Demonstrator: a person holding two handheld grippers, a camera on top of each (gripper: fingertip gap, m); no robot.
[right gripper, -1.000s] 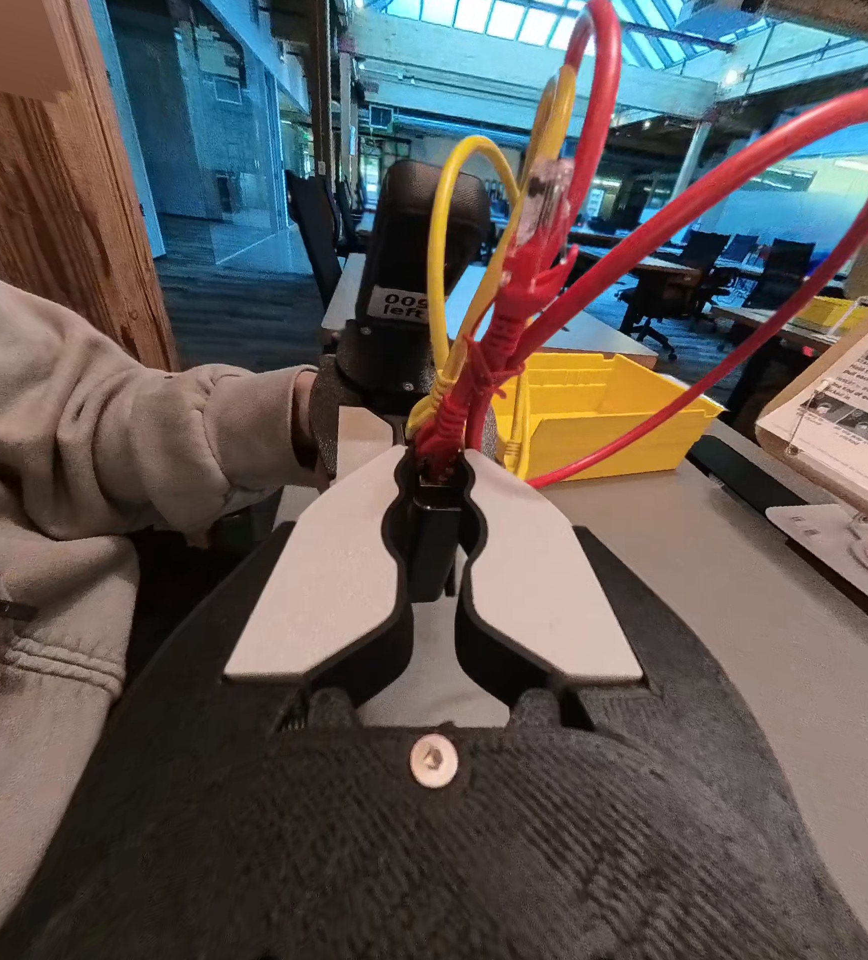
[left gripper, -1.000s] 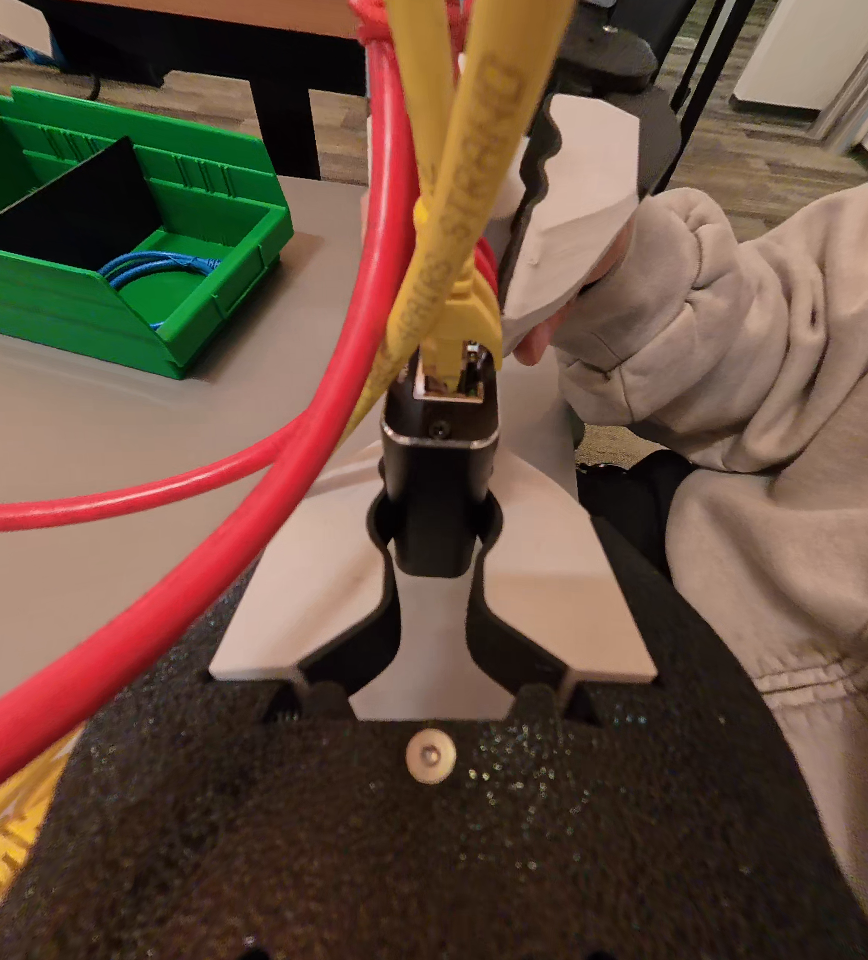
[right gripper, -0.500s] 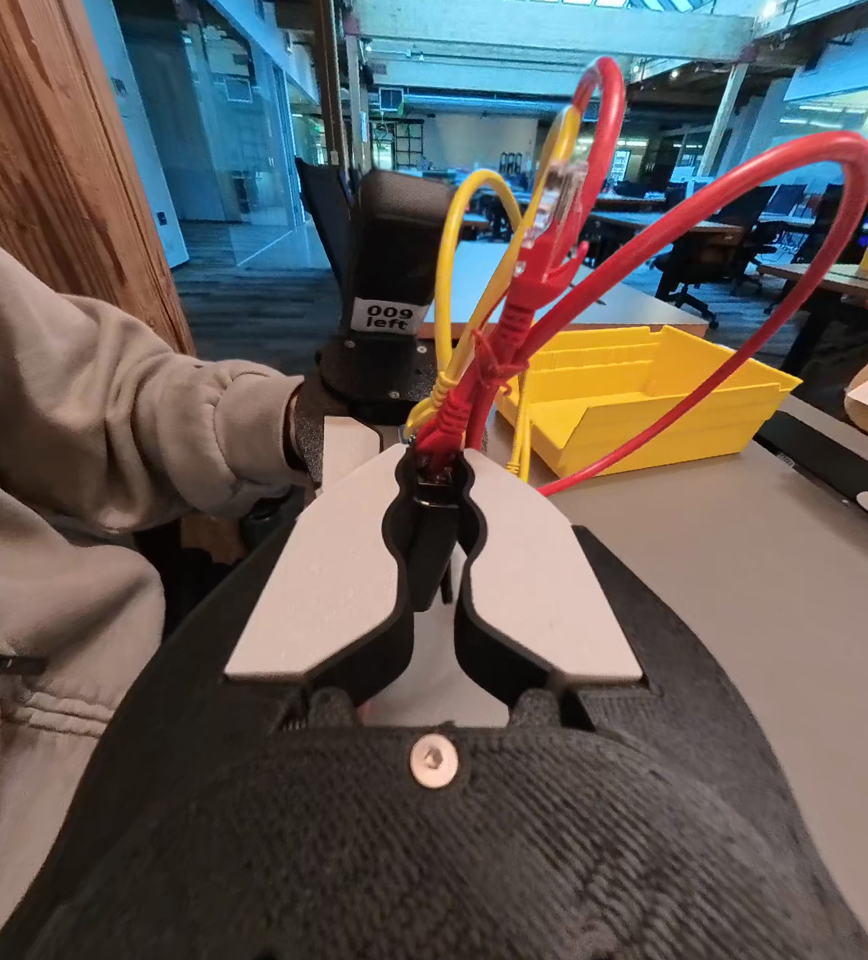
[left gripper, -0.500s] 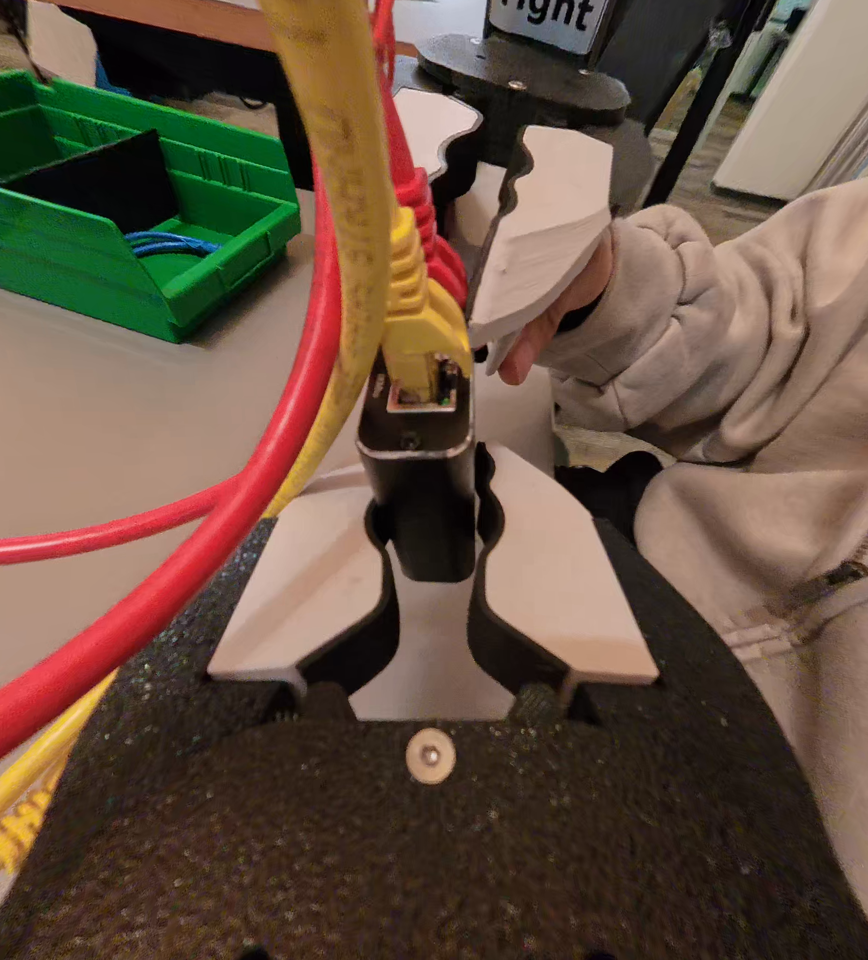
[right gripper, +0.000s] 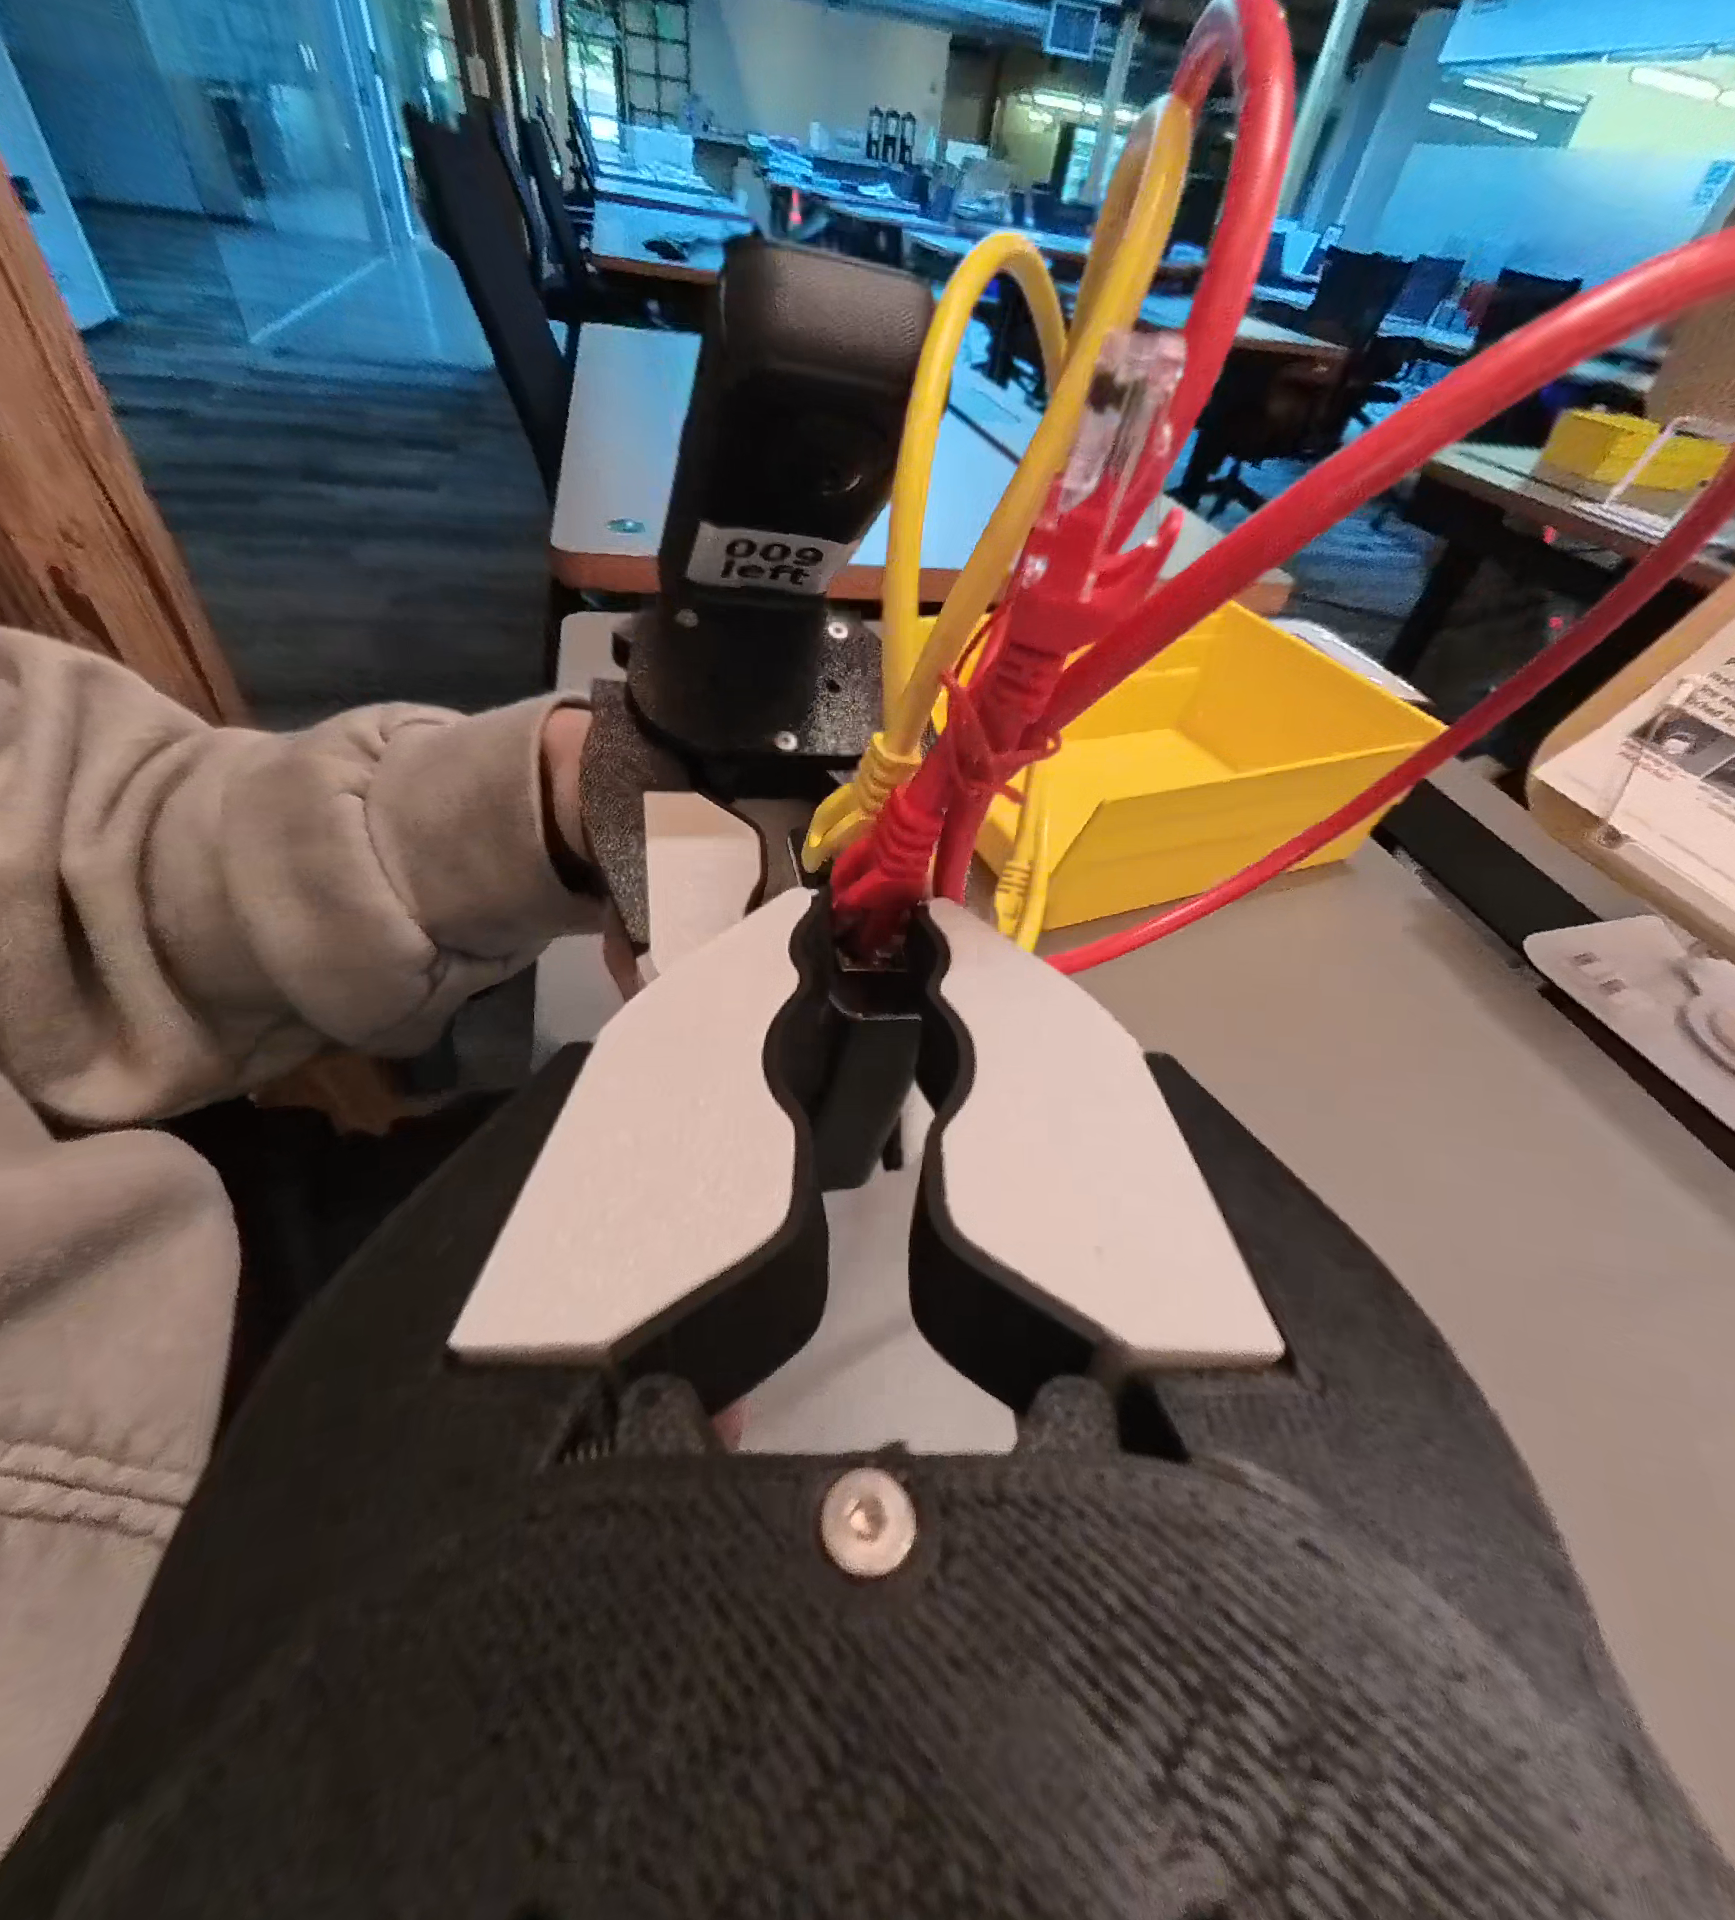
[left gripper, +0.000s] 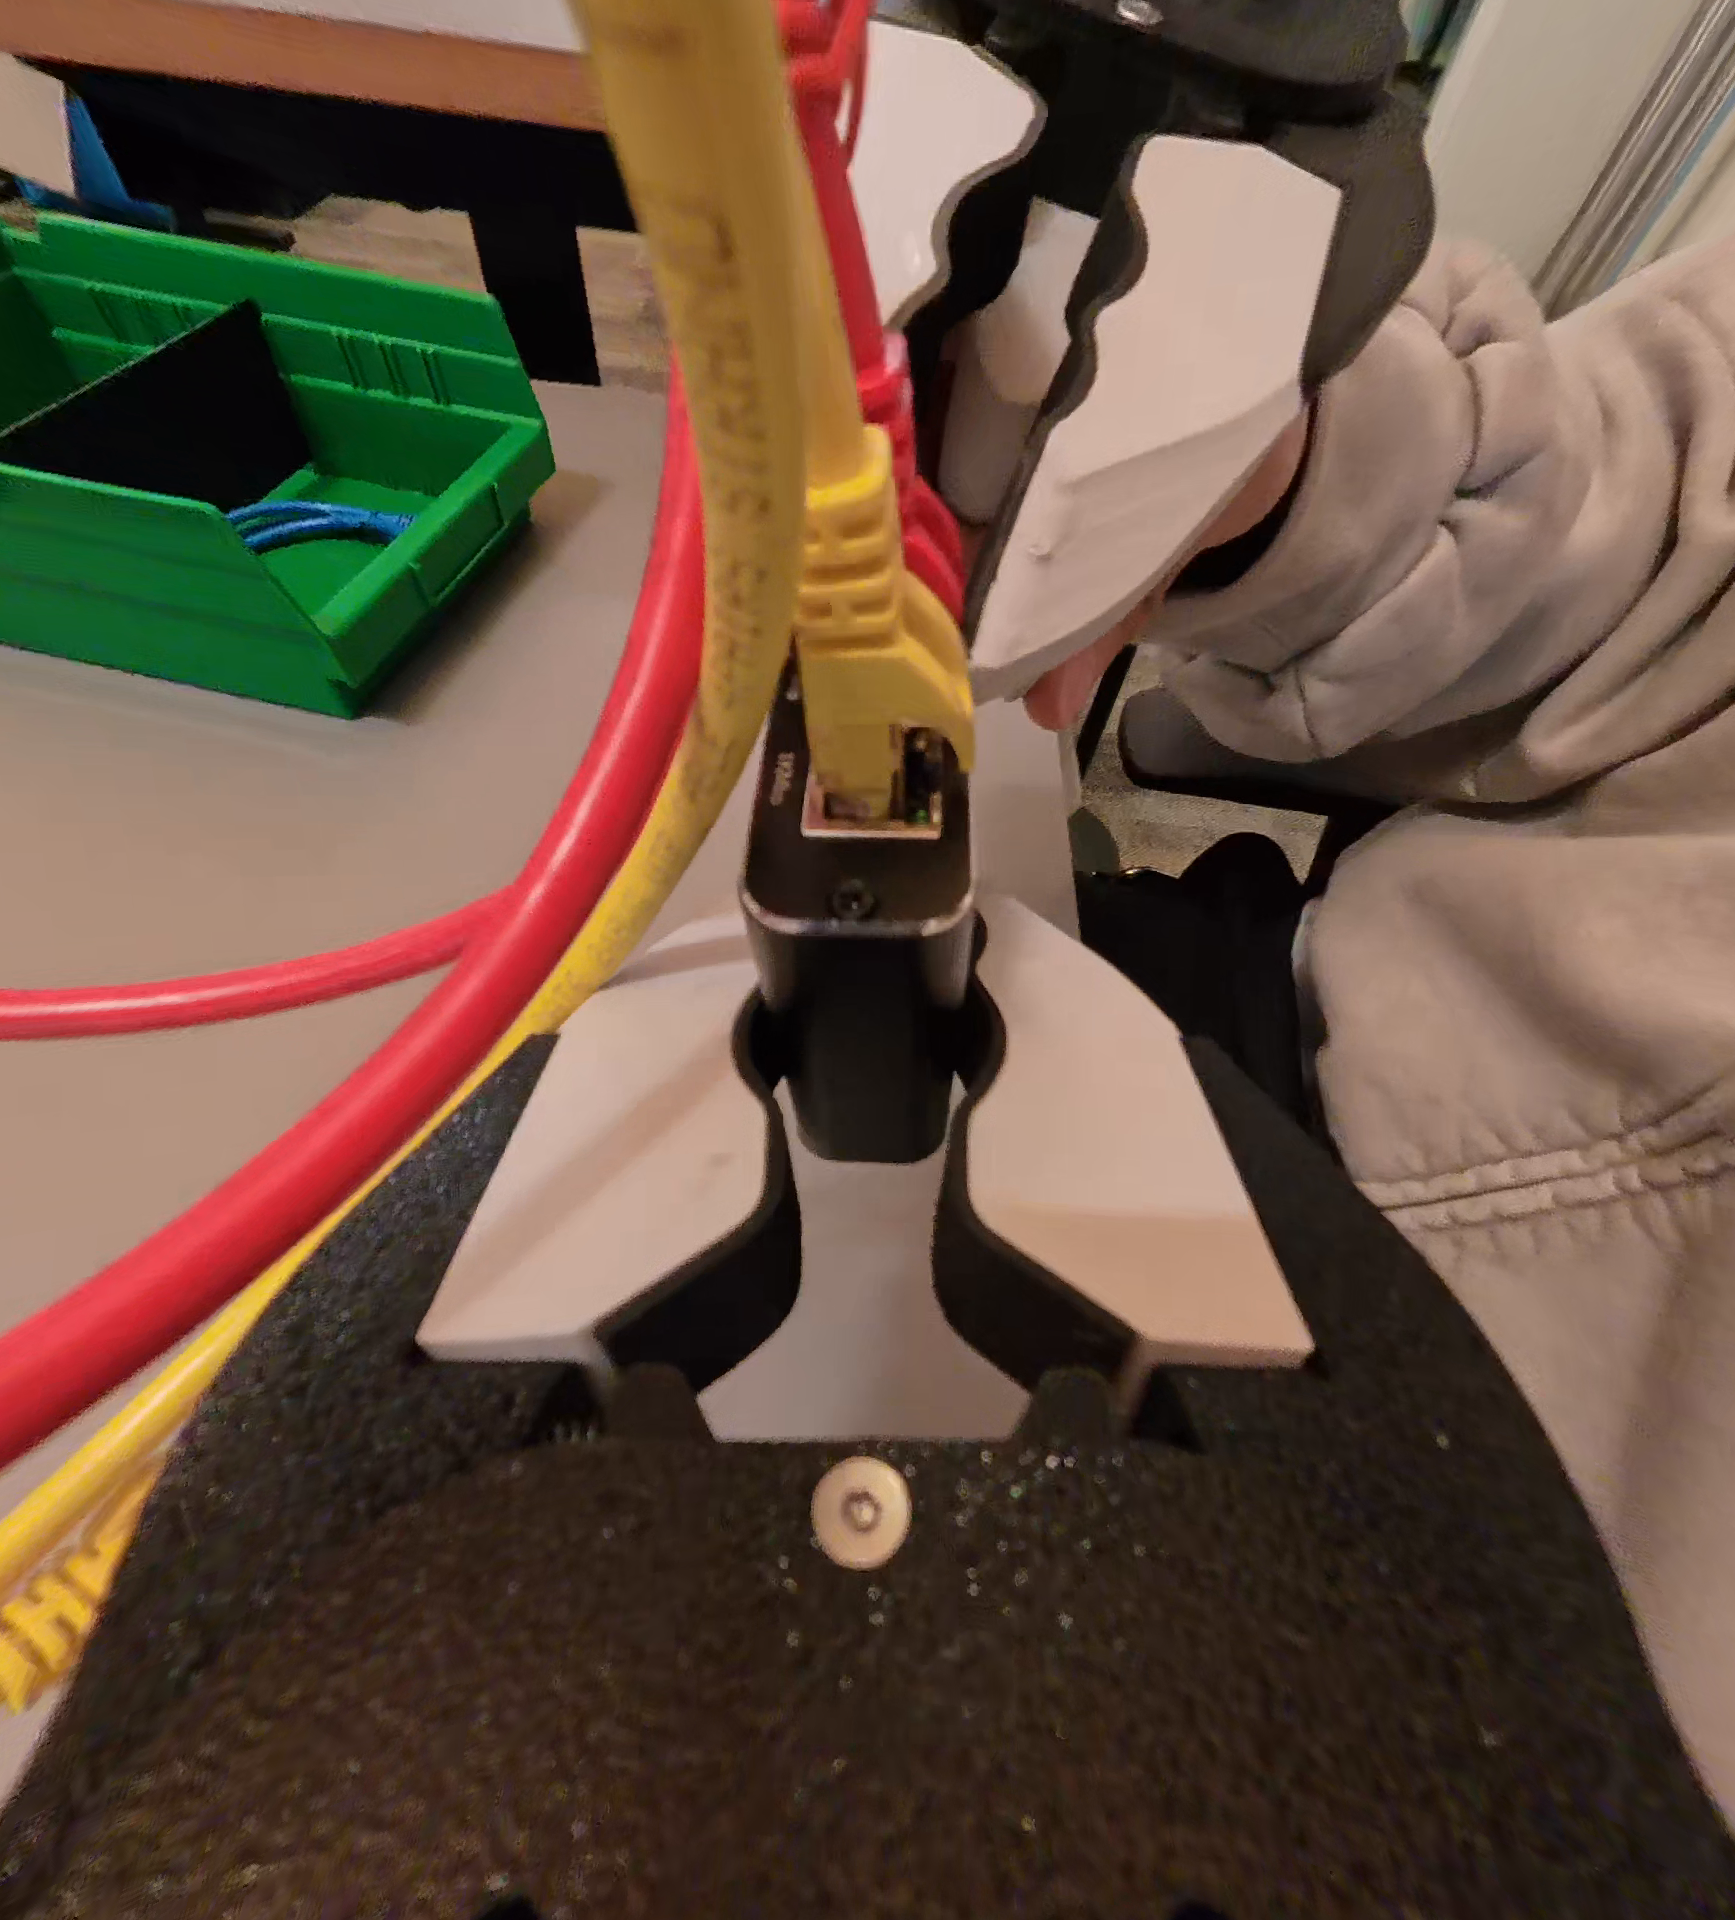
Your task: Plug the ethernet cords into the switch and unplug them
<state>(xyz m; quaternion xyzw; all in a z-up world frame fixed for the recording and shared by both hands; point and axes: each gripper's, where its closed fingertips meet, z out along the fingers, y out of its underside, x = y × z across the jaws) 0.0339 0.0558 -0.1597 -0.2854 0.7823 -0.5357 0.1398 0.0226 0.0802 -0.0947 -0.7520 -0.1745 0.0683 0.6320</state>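
Note:
The black switch (left gripper: 858, 914) is held above the grey table (left gripper: 167, 831) by both grippers, one at each end. My left gripper (left gripper: 868, 935) is shut on its near end. A yellow plug (left gripper: 868, 665) sits in the end port, and red plugs (left gripper: 910, 520) stand behind it. My right gripper (right gripper: 873, 925) is shut on the switch's other end (right gripper: 863, 1070), next to a plugged red connector (right gripper: 889, 862). Red cords (right gripper: 1465, 436) and yellow cords (right gripper: 920, 447) loop upward. One loose red plug (right gripper: 1102, 488) sticks up free.
A green bin (left gripper: 167, 582) with a blue cable (left gripper: 312, 520) and a black divider stands at the back left. A yellow bin (right gripper: 1206, 769) stands behind the switch. An instruction sheet on a stand (right gripper: 1725, 707) is at the right. The person's grey sleeves (left gripper: 1517, 623) are close by. The tips of one gripper are about 6 cm away from the tips of the other.
Both grippers keep their hold on the switch. The yellow cord has swung from slanted to nearly upright in the left wrist view. The right gripper looms closer there. The right wrist view has tilted downward.

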